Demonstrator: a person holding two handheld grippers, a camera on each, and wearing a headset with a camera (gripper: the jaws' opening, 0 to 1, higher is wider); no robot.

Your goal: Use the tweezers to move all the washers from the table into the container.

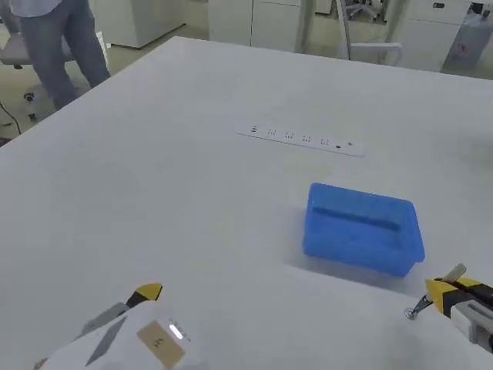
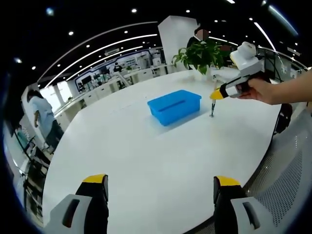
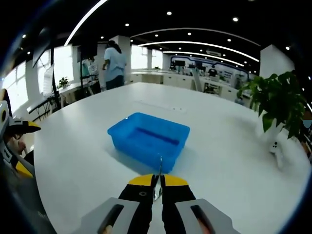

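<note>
Two grippers over white table [image 1: 154, 154]. Right gripper [image 3: 158, 181] jaws clenched on tweezers [image 3: 160, 165], which point at blue container [image 3: 148, 136] just ahead. Left gripper [image 2: 161, 181] jaws released, wide apart. Left gripper view gives side look: tweezers hang tip-down beside container, tip at or just above table, cannot tell which; hand [image 2: 261, 91] grips right gripper. Head view adds power strip [image 1: 299, 139] beyond container, well apart. Gripper views add plant [image 3: 275, 100] near table edge. Person [image 1: 54, 38] stands past far corner.
</note>
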